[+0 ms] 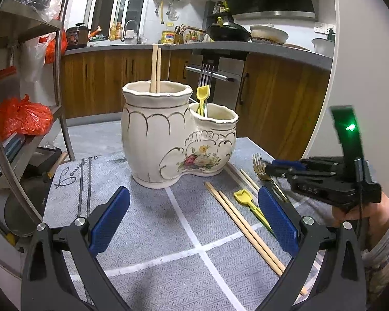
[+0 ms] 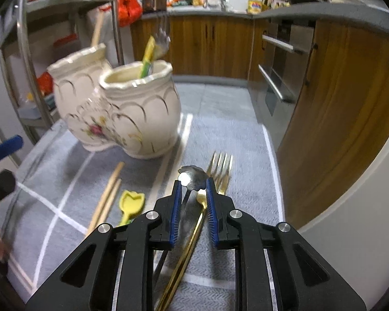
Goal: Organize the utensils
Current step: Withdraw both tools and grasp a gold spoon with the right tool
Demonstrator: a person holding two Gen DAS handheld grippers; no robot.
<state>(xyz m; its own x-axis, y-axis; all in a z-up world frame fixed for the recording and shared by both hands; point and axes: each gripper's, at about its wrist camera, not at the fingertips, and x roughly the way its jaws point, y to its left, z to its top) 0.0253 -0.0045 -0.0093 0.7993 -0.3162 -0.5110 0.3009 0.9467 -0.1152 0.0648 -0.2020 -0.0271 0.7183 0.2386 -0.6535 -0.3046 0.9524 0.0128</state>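
A cream ceramic two-pot utensil holder point(image 1: 168, 140) stands on a grey mat point(image 1: 147, 223). Its tall pot holds two wooden chopsticks point(image 1: 155, 68); its low pot holds a silver fork point(image 1: 207, 73) and a yellow plastic pick point(image 1: 202, 98). My left gripper point(image 1: 194, 217) is open and empty, in front of the holder. My right gripper point(image 2: 193, 189) is closed on a silver scalloped spoon point(image 2: 192, 177), over a gold fork point(image 2: 220, 168) lying on the mat. Loose chopsticks point(image 2: 106, 199) and a yellow pick point(image 2: 131, 203) lie to its left. The holder point(image 2: 132, 108) stands ahead left.
A metal shelf rack point(image 1: 26, 103) with red bags stands at the left. Wooden kitchen cabinets point(image 1: 285, 108) and an oven point(image 2: 280, 70) lie behind and to the right. The mat's right edge point(image 2: 275, 155) is close to the gold fork.
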